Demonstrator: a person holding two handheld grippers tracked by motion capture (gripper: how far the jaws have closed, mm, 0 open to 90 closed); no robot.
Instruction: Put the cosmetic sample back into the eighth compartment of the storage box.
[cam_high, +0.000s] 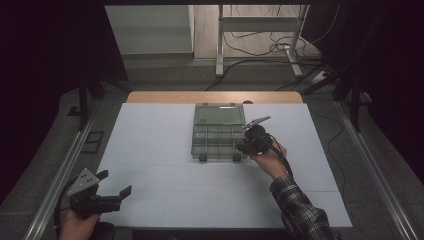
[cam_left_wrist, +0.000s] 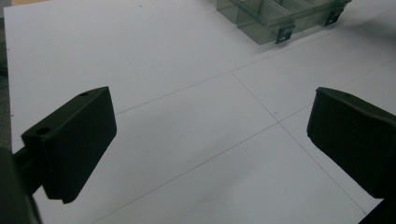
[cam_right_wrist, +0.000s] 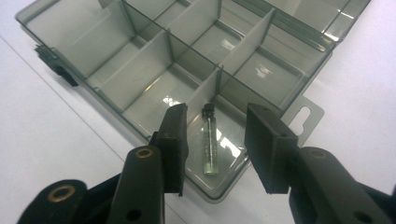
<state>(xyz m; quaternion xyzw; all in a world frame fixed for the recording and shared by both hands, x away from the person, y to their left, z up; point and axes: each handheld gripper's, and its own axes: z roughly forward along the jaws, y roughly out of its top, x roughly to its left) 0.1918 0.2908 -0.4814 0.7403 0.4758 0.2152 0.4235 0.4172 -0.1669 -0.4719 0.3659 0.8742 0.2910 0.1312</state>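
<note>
A clear grey compartment box (cam_high: 200, 142) lies open in the middle of the white table, its lid (cam_high: 220, 114) folded back on the far side. My right gripper (cam_high: 243, 146) hovers over the box's near right corner. In the right gripper view a small glass vial (cam_right_wrist: 209, 142) with a dark cap lies in that corner compartment of the box (cam_right_wrist: 245, 44). The right gripper (cam_right_wrist: 215, 123) is open, its jaws either side of the vial and apart from it. My left gripper (cam_high: 117, 181) rests open with nothing in it at the table's near left corner, its jaws (cam_left_wrist: 210, 116) wide over bare board.
The white board (cam_high: 150, 150) covers a wooden table with a strip of wood showing at the far edge. The box's other compartments (cam_right_wrist: 149, 77) look bare. Metal rails run along both sides of the table, with a desk frame and cables on the floor behind.
</note>
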